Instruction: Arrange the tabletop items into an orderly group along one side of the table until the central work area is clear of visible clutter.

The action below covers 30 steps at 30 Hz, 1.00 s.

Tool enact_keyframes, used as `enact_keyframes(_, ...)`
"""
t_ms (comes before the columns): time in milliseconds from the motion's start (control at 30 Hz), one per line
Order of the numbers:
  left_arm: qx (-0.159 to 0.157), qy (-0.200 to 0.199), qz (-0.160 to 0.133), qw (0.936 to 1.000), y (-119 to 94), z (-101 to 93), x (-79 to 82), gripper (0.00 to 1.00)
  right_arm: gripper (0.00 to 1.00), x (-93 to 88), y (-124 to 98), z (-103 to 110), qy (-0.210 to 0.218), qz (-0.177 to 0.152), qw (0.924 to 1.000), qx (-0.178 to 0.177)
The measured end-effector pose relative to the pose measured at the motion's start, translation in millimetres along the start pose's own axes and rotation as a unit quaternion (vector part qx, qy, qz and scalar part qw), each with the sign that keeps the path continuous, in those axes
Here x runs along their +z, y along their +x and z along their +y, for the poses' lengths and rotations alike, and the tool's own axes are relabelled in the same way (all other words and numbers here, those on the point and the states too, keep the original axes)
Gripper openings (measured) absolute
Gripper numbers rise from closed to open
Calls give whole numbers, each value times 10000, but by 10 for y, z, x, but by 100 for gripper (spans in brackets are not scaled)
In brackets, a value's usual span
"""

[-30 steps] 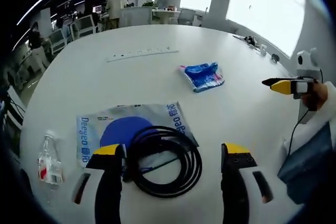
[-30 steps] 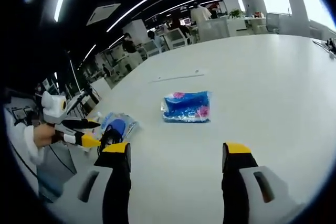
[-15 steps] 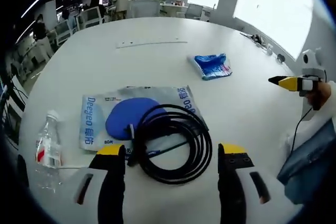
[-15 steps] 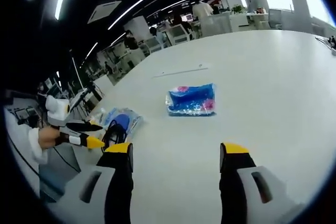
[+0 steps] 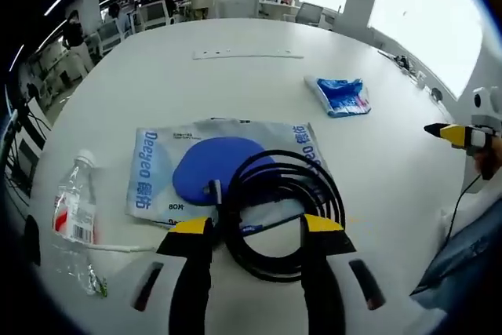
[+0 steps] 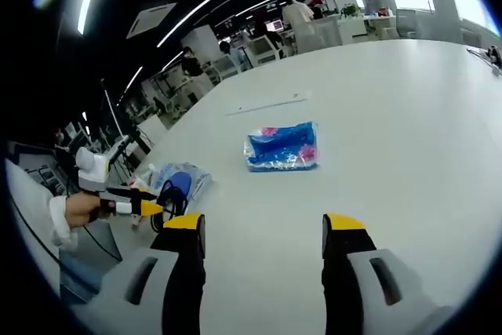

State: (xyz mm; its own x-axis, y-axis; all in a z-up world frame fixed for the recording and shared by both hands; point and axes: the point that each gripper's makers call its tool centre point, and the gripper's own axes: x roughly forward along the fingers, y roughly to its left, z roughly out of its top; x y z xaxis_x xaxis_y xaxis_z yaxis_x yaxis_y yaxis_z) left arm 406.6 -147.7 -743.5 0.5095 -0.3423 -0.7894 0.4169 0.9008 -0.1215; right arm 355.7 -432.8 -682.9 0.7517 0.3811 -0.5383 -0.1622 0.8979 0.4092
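A black cable coil lies partly on a flat blue-and-white pouch on the round white table. My left gripper hovers over the coil's near edge, open, with part of the loop between its yellow-tipped jaws. A clear plastic bottle with a red label lies to the left. A blue snack packet rests farther off to the right, and is central as the packet in the right gripper view. My right gripper is open above bare table, well short of that packet. The left gripper and pouch appear at the left.
A long white power strip lies across the far side of the table, also seen as the strip. Small items sit at the far right table edge. Office desks, chairs and people stand beyond. The right gripper is held off to the right.
My left gripper has moved forward and lower onto the cable coil, and its jaws have narrowed around the near loop. The right gripper has barely moved.
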Motion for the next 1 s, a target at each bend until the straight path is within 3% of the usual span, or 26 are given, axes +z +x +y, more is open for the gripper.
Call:
enact_keyframes(367,543,118,5,9985,34,223,-28,13,53,4,-10,-58,110,-39,9999,-59)
enact_keyframes(567,448,-16,-81,9990,47,191,-10,10,51,-35,0,-52,126,18,9999,-37)
enact_keyframes(867,300,-517,-213,9980,-37,153,28,8,50,-42,-4,-82,188,18,9998,-63)
enact_keyframes(1000,105,-926,-375,9949,-104,136,70,7,49,-55,-12,-76,228,33,9997,-74)
